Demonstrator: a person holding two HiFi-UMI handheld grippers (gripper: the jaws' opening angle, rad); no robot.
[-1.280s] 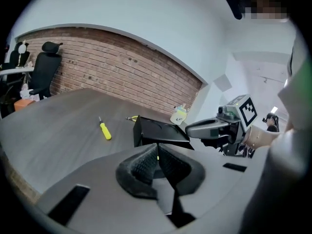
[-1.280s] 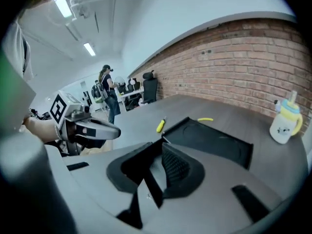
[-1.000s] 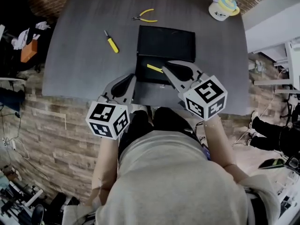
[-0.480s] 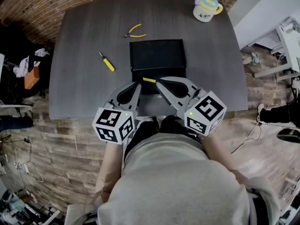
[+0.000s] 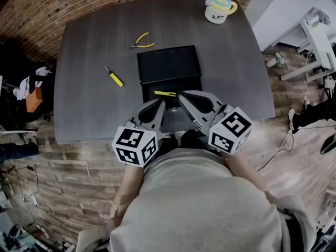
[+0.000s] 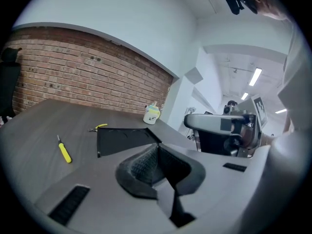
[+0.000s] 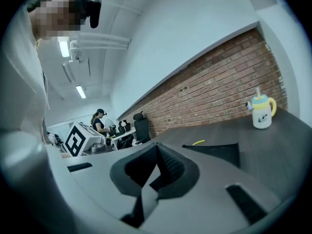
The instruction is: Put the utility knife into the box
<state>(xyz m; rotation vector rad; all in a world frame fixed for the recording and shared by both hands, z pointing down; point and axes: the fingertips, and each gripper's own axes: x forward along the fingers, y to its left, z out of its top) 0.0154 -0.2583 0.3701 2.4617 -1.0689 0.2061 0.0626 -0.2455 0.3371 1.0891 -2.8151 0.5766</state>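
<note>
The yellow utility knife (image 5: pixel 165 93) lies flat on the near half of the open black box (image 5: pixel 169 64), at mid-table. My right gripper (image 5: pixel 181 95) is shut and holds nothing, its tips just right of the knife and apart from it. Left of it, my left gripper (image 5: pixel 159 106) is also shut and empty, over the table's near edge. In the left gripper view the jaws (image 6: pixel 156 148) meet with the box (image 6: pixel 124 139) ahead of them. The right gripper view shows its closed jaws (image 7: pixel 157 153) and the box (image 7: pixel 217 153) to their right.
A yellow-handled screwdriver (image 5: pixel 114 76) lies left of the box, and yellow-handled pliers (image 5: pixel 142 41) sit beyond its far left corner. A mug with a lid (image 5: pixel 218 8) stands at the far right corner. The dark table (image 5: pixel 89 109) ends just under the grippers.
The head view has shifted. Both grippers have drawn closer together near the table's front edge. The right tips now sit a little farther from the knife, which has stayed on the box.
</note>
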